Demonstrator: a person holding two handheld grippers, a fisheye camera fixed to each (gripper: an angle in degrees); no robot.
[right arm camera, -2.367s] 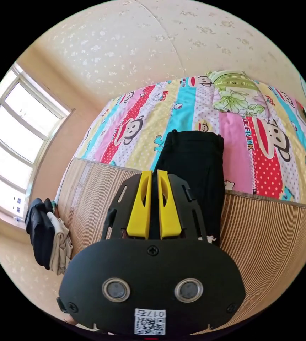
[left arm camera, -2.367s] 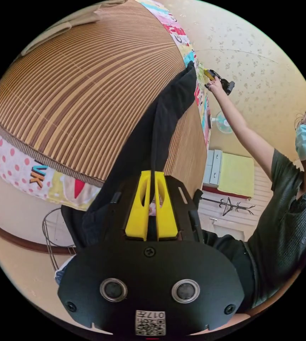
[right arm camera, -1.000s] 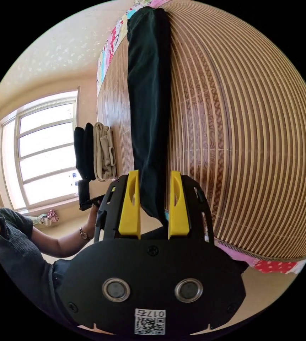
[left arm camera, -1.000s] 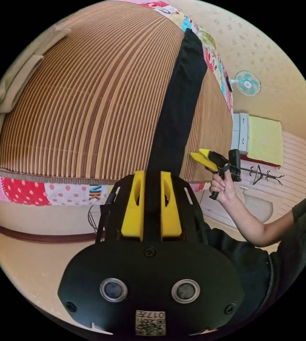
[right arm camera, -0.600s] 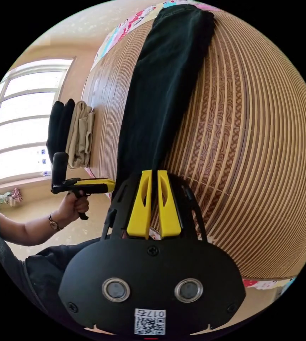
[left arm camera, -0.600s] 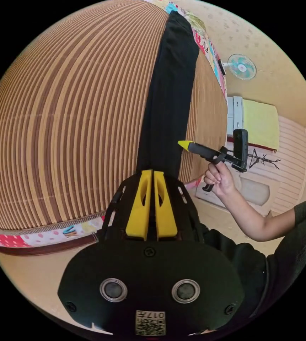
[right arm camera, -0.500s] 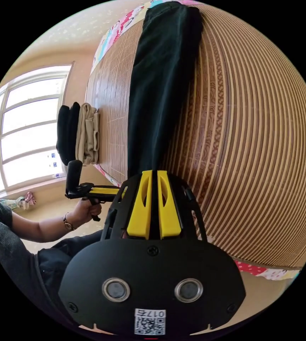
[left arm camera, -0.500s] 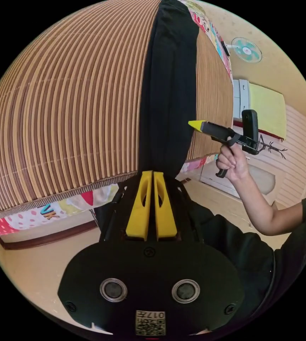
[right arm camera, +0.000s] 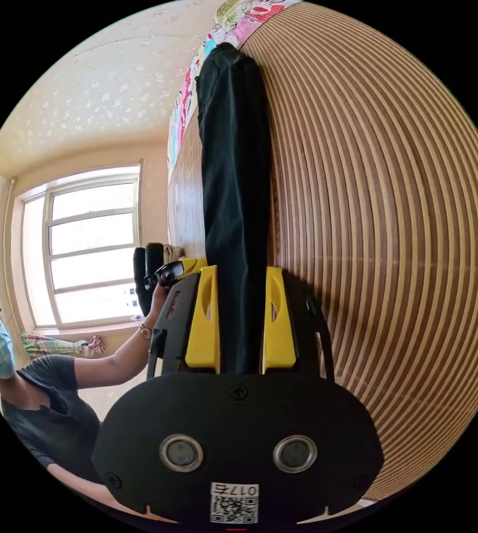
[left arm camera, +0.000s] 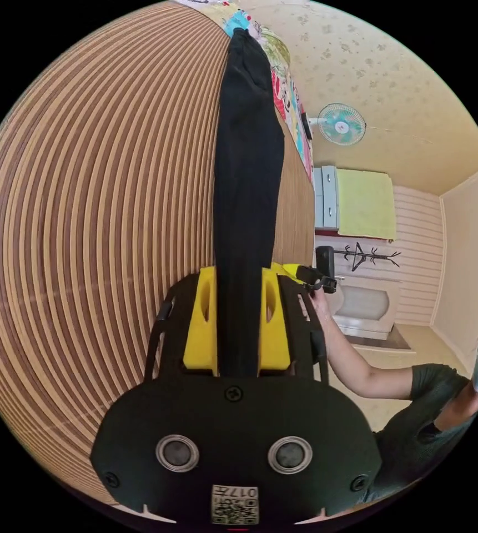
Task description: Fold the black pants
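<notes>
Gripper [left arm camera: 239, 277] jaws straddle black pants [left arm camera: 247, 166]

A bed carries a striped bamboo mat [left arm camera: 100, 222] over a patchwork cartoon sheet [left arm camera: 288, 100]. The black pants [left arm camera: 247, 166] lie lengthwise along the mat, reaching the sheet.

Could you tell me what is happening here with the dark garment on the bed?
A person is folding black pants laid out long on a striped bamboo mat. The left tongs and the right tongs each stand open, jaws apart on either side of the near end of the pants. Neither is clamped on the cloth at this moment.
</notes>
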